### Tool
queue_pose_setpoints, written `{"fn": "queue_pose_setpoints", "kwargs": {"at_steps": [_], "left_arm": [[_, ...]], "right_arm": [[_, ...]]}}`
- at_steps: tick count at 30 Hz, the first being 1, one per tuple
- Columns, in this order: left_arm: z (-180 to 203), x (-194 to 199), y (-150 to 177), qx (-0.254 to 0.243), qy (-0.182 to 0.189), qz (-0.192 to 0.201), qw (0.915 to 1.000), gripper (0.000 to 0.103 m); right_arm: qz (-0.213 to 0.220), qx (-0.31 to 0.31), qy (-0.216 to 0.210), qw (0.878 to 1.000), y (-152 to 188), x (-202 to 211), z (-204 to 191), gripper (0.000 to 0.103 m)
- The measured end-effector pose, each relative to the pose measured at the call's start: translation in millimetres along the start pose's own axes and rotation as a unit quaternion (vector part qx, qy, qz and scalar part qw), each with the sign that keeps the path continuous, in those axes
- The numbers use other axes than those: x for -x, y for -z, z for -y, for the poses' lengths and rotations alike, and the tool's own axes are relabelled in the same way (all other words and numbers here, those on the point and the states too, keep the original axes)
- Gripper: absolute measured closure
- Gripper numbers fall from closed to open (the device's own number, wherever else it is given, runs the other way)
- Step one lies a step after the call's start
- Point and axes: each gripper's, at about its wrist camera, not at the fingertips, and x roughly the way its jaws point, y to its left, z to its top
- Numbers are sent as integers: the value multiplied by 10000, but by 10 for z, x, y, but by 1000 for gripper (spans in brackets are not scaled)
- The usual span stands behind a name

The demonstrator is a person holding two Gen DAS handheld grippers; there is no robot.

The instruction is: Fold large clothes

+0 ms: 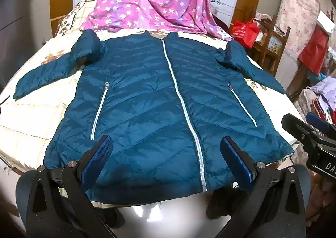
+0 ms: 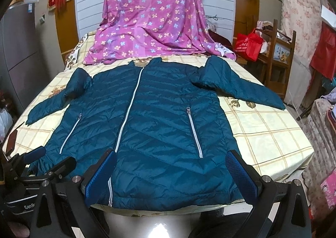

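A cream checked quilt with flower prints (image 2: 262,132) covers the bed. On it a teal quilted puffer jacket (image 1: 147,101) lies flat, front up, zipped, sleeves spread, hem at the near edge. A purple flowered sheet (image 2: 151,17) drapes behind. The left gripper (image 1: 166,158) and the right gripper (image 2: 171,171) hover over the hem, jaws spread wide, holding nothing.

Both wrist views near hem, sharing jacket (image 1: 147,95)

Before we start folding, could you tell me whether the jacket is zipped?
Zipped: the jacket lies flat, its front zipper closed from collar to hem.
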Motion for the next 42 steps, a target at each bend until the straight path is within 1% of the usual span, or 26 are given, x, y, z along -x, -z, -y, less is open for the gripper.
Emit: {"fn": "queue_pose_setpoints", "kwargs": {"at_steps": [5, 10, 12, 14, 16, 19, 24, 27, 32, 35, 38, 40, 42], "left_arm": [[-39, -67, 4, -25, -178, -43, 9998, 0], [-104, -172, -67, -91, -424, -24, 9991, 0], [-140, -236, -98, -47, -424, -79, 9991, 0], [-167, -291, -134, -30, -418, -114, 9991, 0], [-173, -363, -182, -100, -480, -134, 9987, 0], [-170, -459, -259, -239, -637, -137, 9976, 0], [-187, -605, -399, -291, -712, -158, 9969, 0], [-199, -717, -526, -364, -761, -136, 9963, 0], [-271, -910, -794, -445, -964, -29, 9943, 0], [-321, -1095, -1003, -548, -1124, 2, 9922, 0], [-365, -1261, -1163, -601, -1231, 14, 9906, 0], [-386, -1387, -1256, -635, -1258, 28, 9900, 0], [-394, -1538, -1325, -674, -1277, -8, 9895, 0]], "right_arm": [[-82, 16, 3, 10000, 4, -96, -7, 0], [-166, 37, -39, 9998, -25, -250, -12, 0], [-180, 68, -42, 9998, -38, -309, -28, 0], [-240, 87, 80, 9996, -53, -389, -35, 0], [-310, 97, 186, 9993, -67, -492, -29, 0], [-367, 31, 78, 9993, -112, -602, -7, 0], [-211, 114, -62, 9997, -226, -692, -3, 0], [-133, 208, 3, 9997, -337, -793, -7, 0], [-31, 340, 104, 9994, -636, -1106, -1, 0], [2, 369, 179, 9992, -851, -1377, -19, 0], [-26, 364, 153, 9992, -1019, -1679, -40, 0], [-81, 321, 144, 9993, -1082, -1869, -57, 0], [-22, 238, 80, 9997, -1077, -2033, -64, 0]]}}
